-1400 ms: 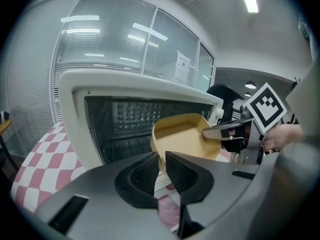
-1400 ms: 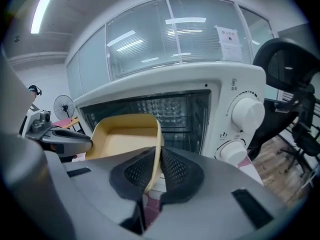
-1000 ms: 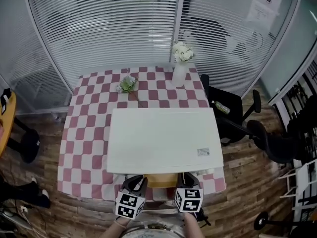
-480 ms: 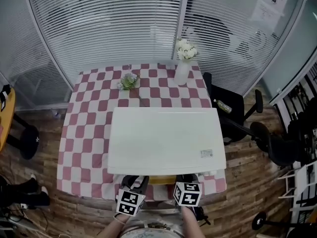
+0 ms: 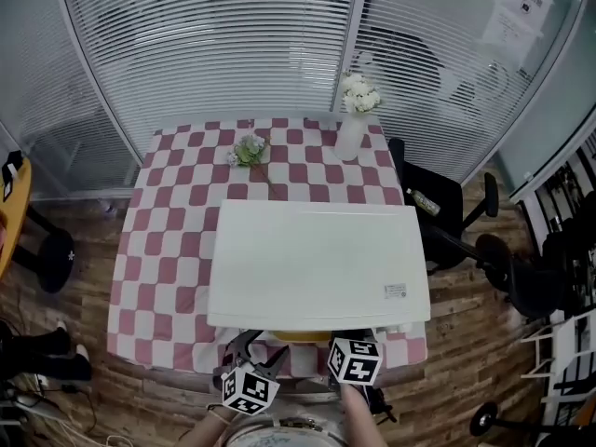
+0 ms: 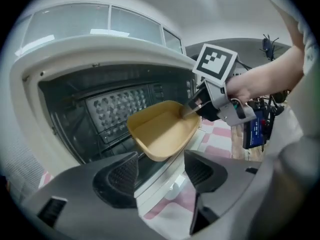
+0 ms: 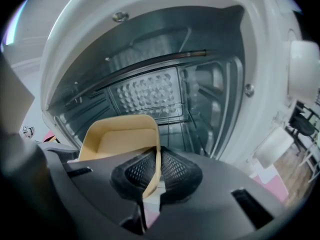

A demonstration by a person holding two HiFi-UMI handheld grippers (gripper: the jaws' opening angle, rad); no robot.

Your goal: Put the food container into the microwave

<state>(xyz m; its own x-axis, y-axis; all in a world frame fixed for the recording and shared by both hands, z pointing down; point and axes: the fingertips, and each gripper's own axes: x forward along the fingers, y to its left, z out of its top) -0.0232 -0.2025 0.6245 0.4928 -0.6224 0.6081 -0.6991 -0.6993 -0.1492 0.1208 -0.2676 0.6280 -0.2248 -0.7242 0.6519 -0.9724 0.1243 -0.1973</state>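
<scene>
The left gripper (image 6: pixel 161 170) has just been opening its jaws, and they stand wide with nothing between them. The tan food container (image 6: pixel 162 131) hangs from the right gripper (image 7: pixel 156 171) alone, which is clamped on its near wall. It hovers at the open mouth of the white microwave (image 5: pixel 317 264), not yet set down. To my eye, the right hand must carry it in unaided.
</scene>
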